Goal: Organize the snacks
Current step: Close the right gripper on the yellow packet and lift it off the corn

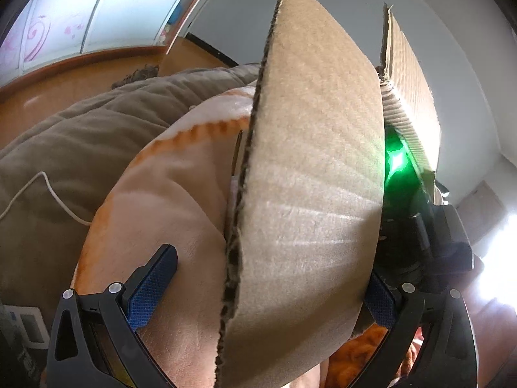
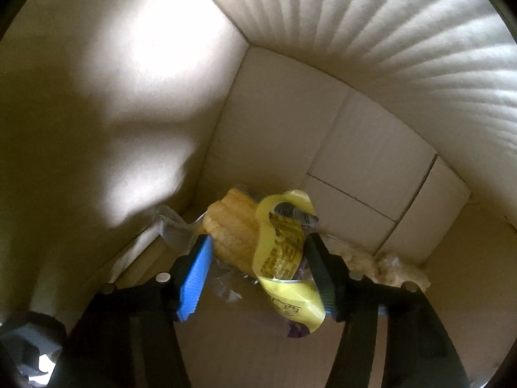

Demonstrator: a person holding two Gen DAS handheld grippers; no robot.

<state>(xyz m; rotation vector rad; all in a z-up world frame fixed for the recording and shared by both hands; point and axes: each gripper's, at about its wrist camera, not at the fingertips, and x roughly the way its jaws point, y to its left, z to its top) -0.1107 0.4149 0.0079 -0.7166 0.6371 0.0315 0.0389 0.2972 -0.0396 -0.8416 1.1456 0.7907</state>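
Yellow printed plastic snack packet with a vacuum-packed corn cob (image 2: pixel 258 242) lies on the floor of the brown cardboard box (image 2: pixel 371 161), in the corner at about 11 o'clock; it sits between the half-open right gripper (image 2: pixel 261 262) jaws, and whether the pads press it I cannot tell. A pale crumpled snack bag (image 2: pixel 387 268) at 3 o'clock is already in, so packing looks underway. Left gripper (image 1: pixel 268 278) stands wide open astride a raised cardboard flap (image 1: pixel 307 177), no squeeze, above an orange-and-cream blanket (image 1: pixel 168 194); remaining snacks unseen.
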